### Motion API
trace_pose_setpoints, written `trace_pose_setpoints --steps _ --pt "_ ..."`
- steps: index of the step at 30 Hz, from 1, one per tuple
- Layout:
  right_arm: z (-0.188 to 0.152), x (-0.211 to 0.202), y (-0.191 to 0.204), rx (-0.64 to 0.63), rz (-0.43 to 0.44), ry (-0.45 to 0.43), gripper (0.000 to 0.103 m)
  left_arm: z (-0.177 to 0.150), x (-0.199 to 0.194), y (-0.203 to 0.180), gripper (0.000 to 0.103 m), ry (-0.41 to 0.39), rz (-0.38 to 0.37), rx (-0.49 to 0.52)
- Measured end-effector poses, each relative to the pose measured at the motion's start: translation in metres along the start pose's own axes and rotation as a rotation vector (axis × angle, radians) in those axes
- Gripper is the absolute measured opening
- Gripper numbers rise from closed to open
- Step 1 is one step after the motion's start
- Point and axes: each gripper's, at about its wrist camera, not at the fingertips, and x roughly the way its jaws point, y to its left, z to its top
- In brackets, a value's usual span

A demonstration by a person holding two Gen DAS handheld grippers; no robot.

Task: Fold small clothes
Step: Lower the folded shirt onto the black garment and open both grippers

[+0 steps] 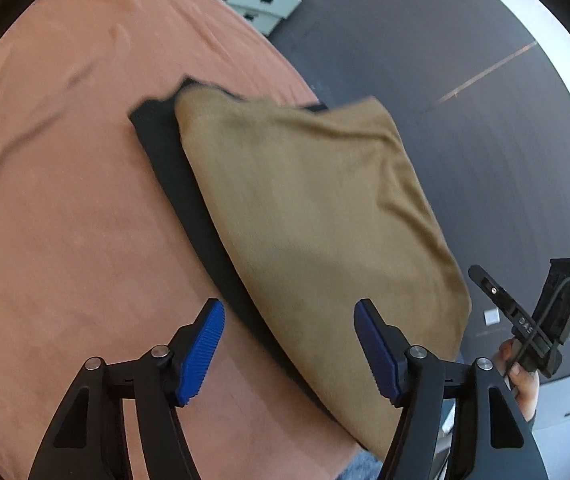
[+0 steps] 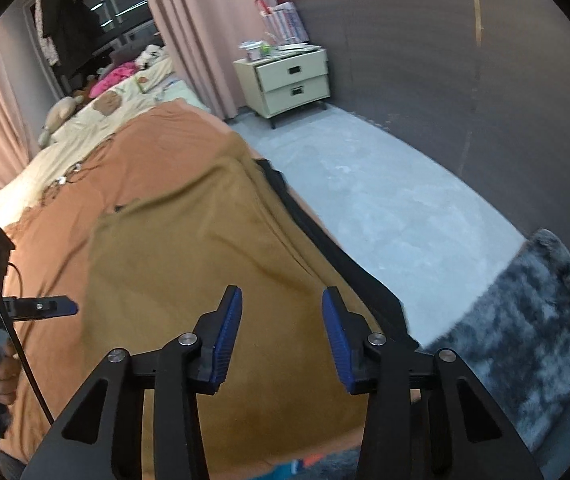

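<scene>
Orange bedspread [image 1: 65, 200] backs my tan cloth [image 1: 305, 208] atop black one [image 1: 173, 168] (stacked); both claws [image 1: 289, 344] [image 2: 281, 332] hover agape, empty, ready to pinch

grey floor [image 2: 385, 200] — cream nightstand [image 2: 291, 80], pink curtains [image 2: 205, 32]

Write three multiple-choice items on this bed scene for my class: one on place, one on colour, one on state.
1. Where does the tan garment lie?
A. on a black cloth
B. on the floor
C. on the nightstand

2. What colour are the claw pads?
A. red
B. blue
C. white

3. How do both claws stand?
A. shut on the garment
B. shut, empty
C. open, empty

Key: 1 A, the black cloth edges out beneath it on the orange bedspread; 2 B, ribbed blue faces; 3 C, left claw and right claw show gaps holding nothing.
</scene>
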Motion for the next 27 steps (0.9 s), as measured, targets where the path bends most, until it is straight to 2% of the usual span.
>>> trace_pose_setpoints --steps 3,6,9,11,14,16,18,19,20,22,23,25,27 --pt "-0.010 -0.005 -0.008 0.063 -0.025 -0.016 0.039 -0.012 0.009 -0.007 0.058 0.046 -0.012 0.025" --pt "-0.022 -0.006 -0.022 0.177 -0.017 -0.028 0.039 -0.020 0.014 -0.013 0.058 0.065 -0.018 0.041" --pt "-0.036 0.002 -0.029 0.276 0.016 -0.018 0.039 -0.027 0.020 -0.017 0.058 0.081 -0.030 0.043" --pt "-0.042 0.010 -0.032 0.340 0.069 -0.002 0.040 -0.031 0.024 -0.019 0.056 0.097 -0.043 0.041" --pt "-0.056 0.013 -0.046 0.421 0.132 -0.003 0.040 -0.042 0.029 -0.019 0.050 0.147 -0.082 0.013" --pt "-0.055 0.014 -0.057 0.471 0.166 -0.017 0.039 -0.050 0.032 -0.020 0.042 0.176 -0.122 -0.010" --pt "-0.055 0.015 -0.065 0.498 0.184 -0.027 0.039 -0.058 0.033 -0.028 0.038 0.198 -0.150 0.001" --pt "-0.054 0.015 -0.068 0.497 0.184 -0.029 0.031 -0.060 0.034 -0.031 0.038 0.202 -0.154 0.007" --pt "-0.053 0.014 -0.070 0.491 0.177 -0.030 0.018 -0.063 0.034 -0.034 0.036 0.207 -0.158 0.013" --pt "-0.045 0.014 -0.074 0.480 0.151 -0.037 0.004 -0.068 0.034 -0.038 0.024 0.214 -0.157 0.025" --pt "-0.044 0.013 -0.075 0.480 0.141 -0.041 0.001 -0.069 0.035 -0.040 0.024 0.213 -0.145 0.027" --pt "-0.043 0.009 -0.076 0.480 0.121 -0.054 0.000 -0.070 0.035 -0.042 0.018 0.212 -0.141 0.024" --pt "-0.043 0.005 -0.069 0.476 0.102 -0.064 0.000 -0.072 0.034 -0.044 0.016 0.209 -0.133 0.022"
